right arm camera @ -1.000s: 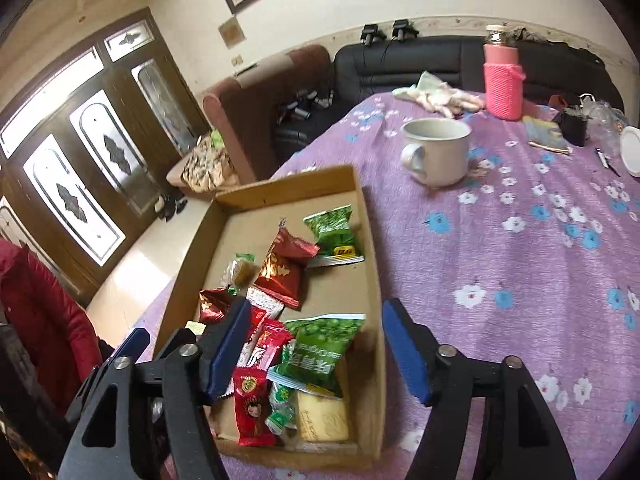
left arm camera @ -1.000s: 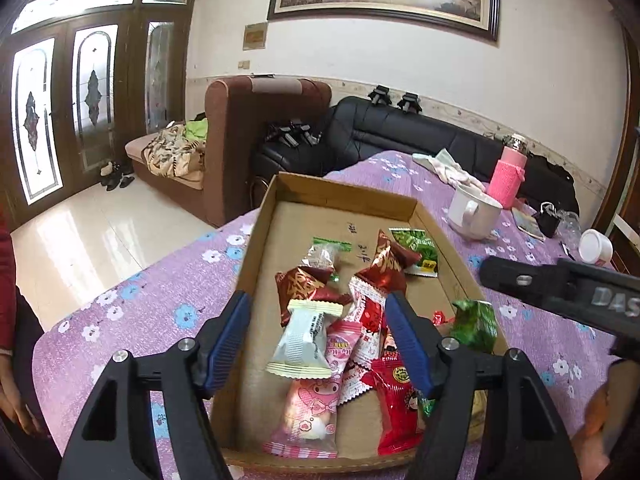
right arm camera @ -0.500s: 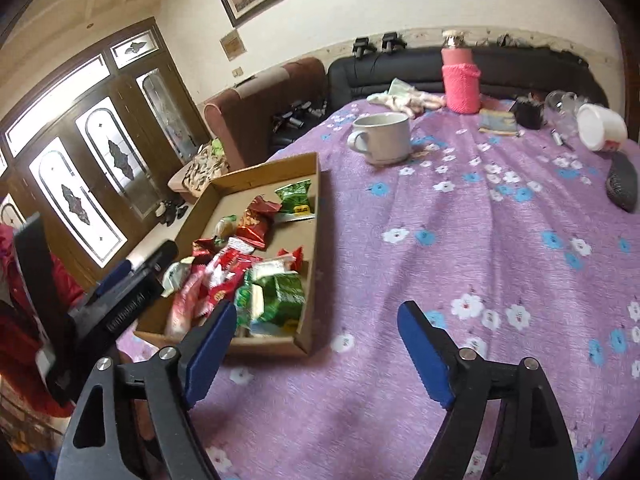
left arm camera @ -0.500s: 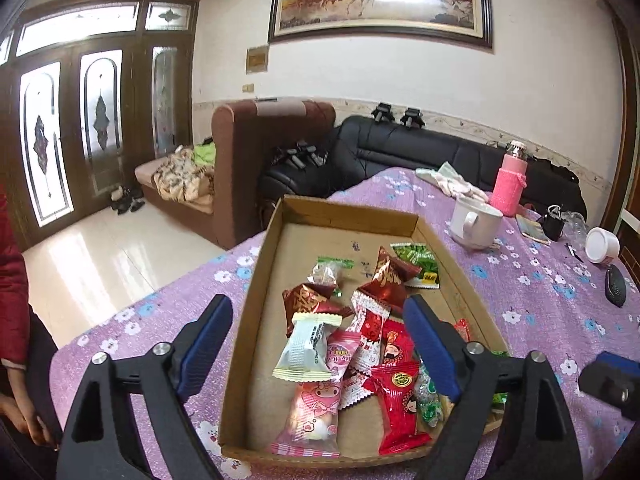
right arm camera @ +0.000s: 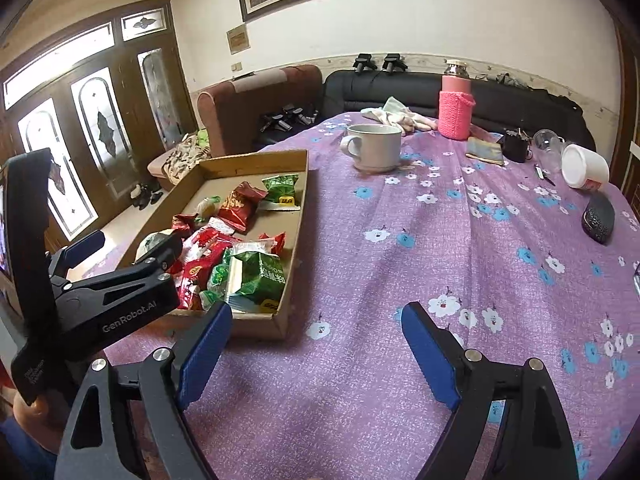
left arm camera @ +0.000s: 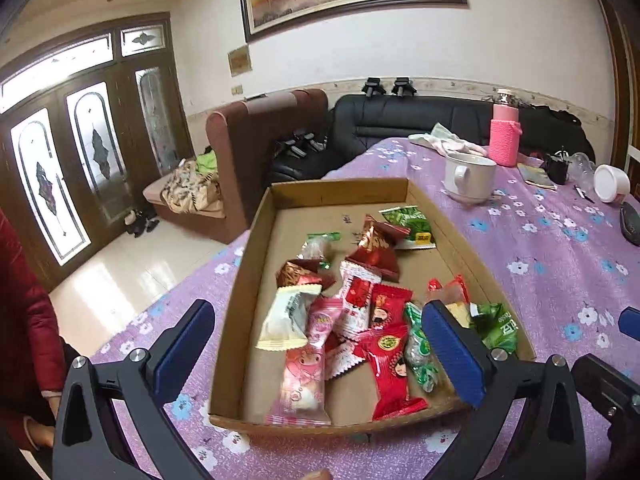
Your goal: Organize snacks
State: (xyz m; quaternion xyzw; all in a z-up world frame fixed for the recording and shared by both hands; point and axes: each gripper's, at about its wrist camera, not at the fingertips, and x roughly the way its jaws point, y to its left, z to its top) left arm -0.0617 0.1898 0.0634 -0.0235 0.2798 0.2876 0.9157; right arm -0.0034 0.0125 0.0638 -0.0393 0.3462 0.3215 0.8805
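Between picks: left gripper (left arm camera: 316,344) wide open, empty, over near end of cardboard tray (left arm camera: 256,240) where snack packets (left arm camera: 352,308) lie heaped; right gripper (right arm camera: 316,344) wide open over bare purple tablecloth (right arm camera: 460,240), tray at its 10 o'clock; next likely needs one packet singled out.

Left gripper (left arm camera: 320,344) fingers spread above snack-filled cardboard tray (left arm camera: 256,248).

You saw glossy plastic snack wrappers (left arm camera: 356,316) in a matt brown cardboard tray (left arm camera: 256,248), on soft purple floral cloth (right arm camera: 460,248), beside a smooth glazed white ceramic mug (right arm camera: 376,146).
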